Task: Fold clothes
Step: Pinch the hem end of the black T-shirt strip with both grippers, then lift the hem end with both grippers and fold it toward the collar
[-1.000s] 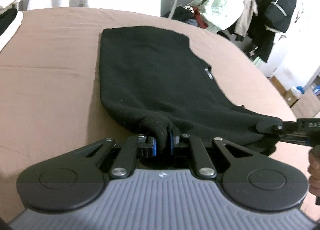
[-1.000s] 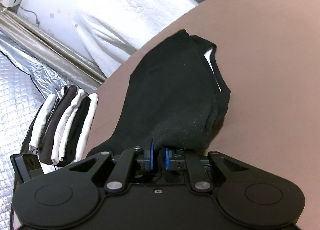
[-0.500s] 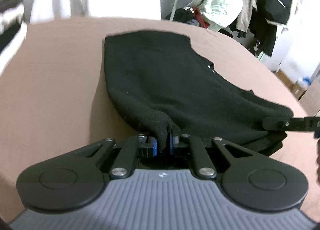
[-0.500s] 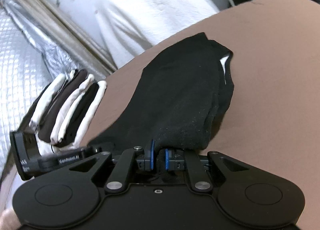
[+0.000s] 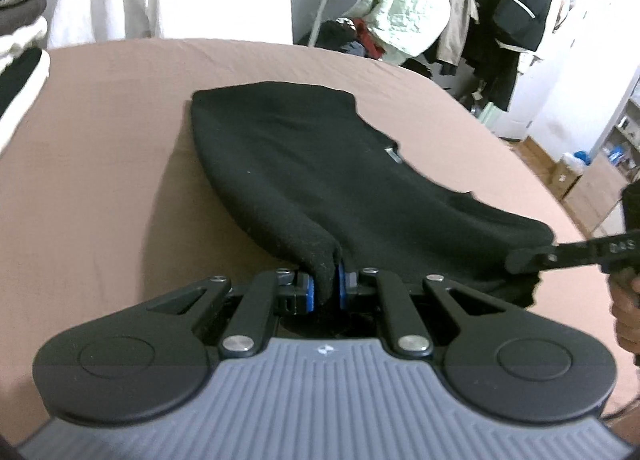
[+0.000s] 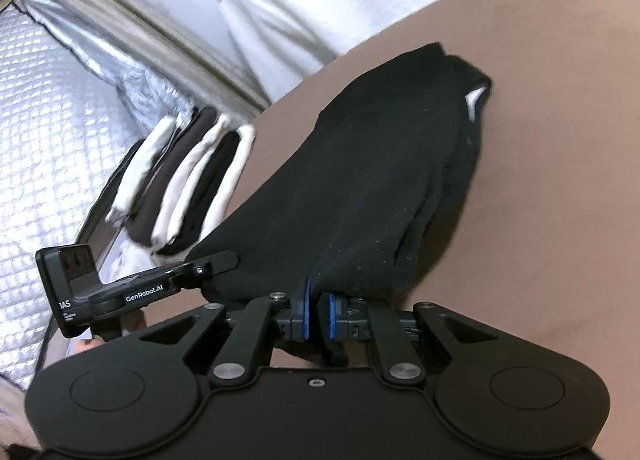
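**Both grippers pinching the near edge of a black garment**

I am holding a black fleece-like garment (image 5: 320, 180) that is lying folded on a brown, sheet-covered surface (image 5: 100, 180). My left gripper (image 5: 325, 292) is clamped on a bunched corner of its near edge, the cloth squeezed between the blue pads. My right gripper (image 6: 318, 318) is likewise closed tight on the other near corner, with black fabric pinched between its blue pads (image 6: 306, 312).

Around the garment the brown surface is lying bare; nothing is sitting between my grippers and the far edge of the cloth.

The left wrist view is showing a rack of hanging clothes and jackets (image 5: 480, 20) beyond the far side, plus shelving at the right edge, and my right gripper's finger reaching in from the right. The right wrist view is showing instead a stack of folded white, brown and black garments (image 6: 188, 180) just beside the cloth, silver quilted material (image 6: 52, 140), a white curtain, and a small white patch near the garment's far end.
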{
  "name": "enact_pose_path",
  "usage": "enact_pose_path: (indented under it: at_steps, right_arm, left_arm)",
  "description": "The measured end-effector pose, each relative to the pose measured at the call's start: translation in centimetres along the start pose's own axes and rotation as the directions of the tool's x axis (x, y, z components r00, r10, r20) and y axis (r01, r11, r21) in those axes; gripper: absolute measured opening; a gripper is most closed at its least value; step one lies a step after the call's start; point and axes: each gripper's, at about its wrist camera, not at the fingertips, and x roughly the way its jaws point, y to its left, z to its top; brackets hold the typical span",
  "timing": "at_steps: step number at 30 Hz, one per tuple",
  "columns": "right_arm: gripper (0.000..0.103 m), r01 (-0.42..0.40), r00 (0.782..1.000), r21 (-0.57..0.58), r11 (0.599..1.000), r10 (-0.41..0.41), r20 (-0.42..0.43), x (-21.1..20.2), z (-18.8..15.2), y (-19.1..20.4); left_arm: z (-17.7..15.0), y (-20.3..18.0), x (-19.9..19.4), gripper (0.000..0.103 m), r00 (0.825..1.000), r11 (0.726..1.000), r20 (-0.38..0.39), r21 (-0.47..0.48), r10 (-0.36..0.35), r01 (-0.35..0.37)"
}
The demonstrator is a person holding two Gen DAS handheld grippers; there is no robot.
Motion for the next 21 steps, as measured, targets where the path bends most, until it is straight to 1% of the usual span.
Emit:
enact_pose_path:
  at_steps: [2,3,4,5,6,7,9,11,13,15,17,18,19,21]
  right_arm:
    - [0.012,-0.006,0.998,0.021,1.000,0.007,-0.062,-0.9,0.1,0.8]
    - [0.012,-0.015,0.995,0.046,0.999,0.020,-0.097,-1.4,0.2,1.1]
    - [0.012,-0.037,0.990,0.095,0.995,0.049,-0.130,-2.1,0.5,1.2]
    - [0.012,-0.054,0.985,0.136,0.989,0.075,-0.153,-2.8,0.9,1.3]
    - [0.012,-0.053,0.983,0.163,0.985,0.080,-0.164,-3.4,1.7,1.5]
    - [0.012,-0.038,0.985,0.179,0.983,0.067,-0.157,-3.8,2.6,1.6]
    - [0.012,-0.027,0.990,0.159,0.987,0.048,-0.133,-3.8,4.8,1.8]
    - [0.012,-0.027,0.992,0.140,0.990,0.044,-0.122,-2.3,7.2,1.6]
    - [0.012,-0.018,0.992,0.124,0.992,0.033,-0.120,0.0,9.8,1.2]
    - [0.012,-0.003,0.991,0.131,0.991,0.021,-0.131,2.7,12.5,-0.1]
    - [0.012,0.032,0.988,0.119,0.992,-0.014,-0.151,5.7,15.2,-1.7]
    - [0.012,0.052,0.986,0.108,0.993,-0.034,-0.161,7.1,16.5,-2.5]
    - [0.012,0.080,0.984,0.070,0.994,-0.068,-0.167,8.4,17.4,-3.2]
    - [0.012,0.121,0.982,0.049,0.991,-0.112,-0.155,10.7,18.5,-5.0]
  left_arm:
    - [-1.1,-0.6,-1.6,0.009,0.999,0.999,-0.024,-0.043,-0.023,0.022]
    - [-1.5,-0.9,-2.5,0.009,0.998,0.997,-0.046,-0.063,-0.036,0.033]
    - [-1.5,-1.3,-3.4,0.009,0.997,0.996,-0.068,-0.072,-0.048,0.043]
    - [-1.2,-1.6,-4.0,0.009,0.995,0.997,-0.085,-0.064,-0.049,0.044]
    - [-0.6,-1.7,-4.4,0.010,0.994,0.998,-0.099,-0.049,-0.044,0.039]
    - [0.0,-1.6,-4.6,0.010,0.993,0.999,-0.113,-0.039,-0.040,0.036]
    - [1.6,0.2,-3.2,0.011,0.987,0.991,-0.134,-0.116,-0.083,0.068]
    - [3.3,2.1,-1.7,0.011,0.981,0.977,-0.151,-0.192,-0.124,0.094]
    - [5.1,4.2,0.4,0.011,0.984,0.966,-0.139,-0.247,-0.109,0.072]
    - [6.8,6.7,2.7,0.011,0.985,0.941,-0.127,-0.332,-0.121,0.072]
    - [8.4,9.1,5.3,0.011,0.984,0.909,-0.114,-0.410,-0.136,0.078]
    - [8.8,9.8,6.8,0.012,0.987,0.908,-0.116,-0.416,-0.113,0.055]
    - [9.2,10.5,8.3,0.012,0.989,0.907,-0.119,-0.420,-0.088,0.030]
    - [8.7,10.7,11.0,0.012,0.991,0.922,-0.133,-0.384,0.004,-0.056]
